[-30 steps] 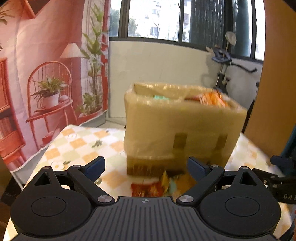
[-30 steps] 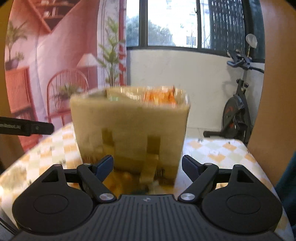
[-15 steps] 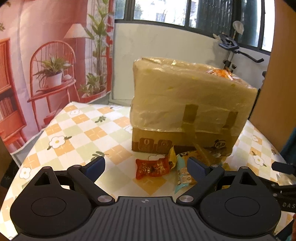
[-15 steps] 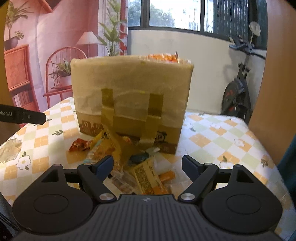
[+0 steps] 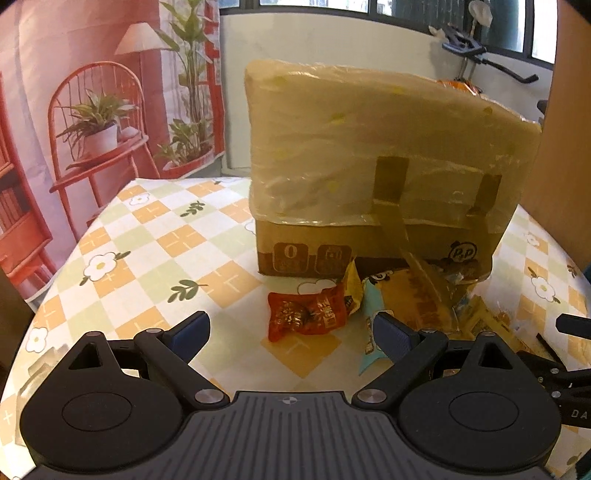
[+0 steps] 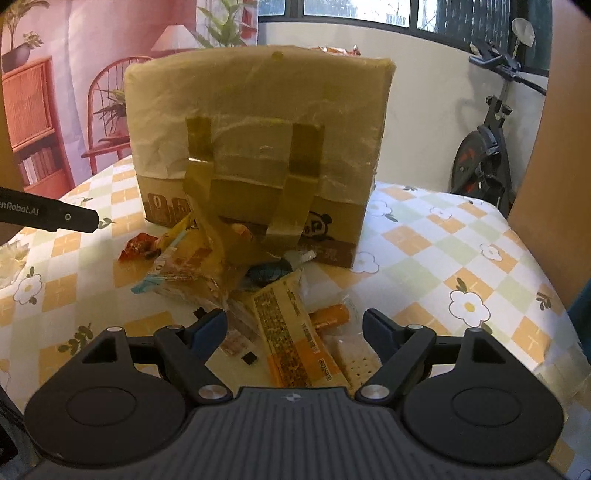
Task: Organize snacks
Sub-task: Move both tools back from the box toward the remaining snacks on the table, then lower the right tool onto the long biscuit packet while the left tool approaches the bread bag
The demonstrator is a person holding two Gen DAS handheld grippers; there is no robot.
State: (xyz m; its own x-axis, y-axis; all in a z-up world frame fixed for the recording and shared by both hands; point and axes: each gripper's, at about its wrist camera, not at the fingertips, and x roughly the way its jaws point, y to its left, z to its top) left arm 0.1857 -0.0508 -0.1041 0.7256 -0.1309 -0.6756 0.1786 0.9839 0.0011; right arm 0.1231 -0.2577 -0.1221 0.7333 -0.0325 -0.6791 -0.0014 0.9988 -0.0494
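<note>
On the checked tablecloth point(image 5: 122, 258), snacks point(image 6: 280, 306) have risen to mid-frame as I lower my spread, empty left gripper point(image 5: 291, 328) and right gripper point(image 6: 293, 325) to start picking.

A table point(image 5: 122, 258) in a checked cloth of orange, green and white squares with daisies fills the near ground. Far left hangs a backdrop point(image 5: 74, 92) printed with a red chair, plants and a lamp. Far right, an exercise bike point(image 6: 487, 155) stands under the windows point(image 6: 351, 9).
</note>
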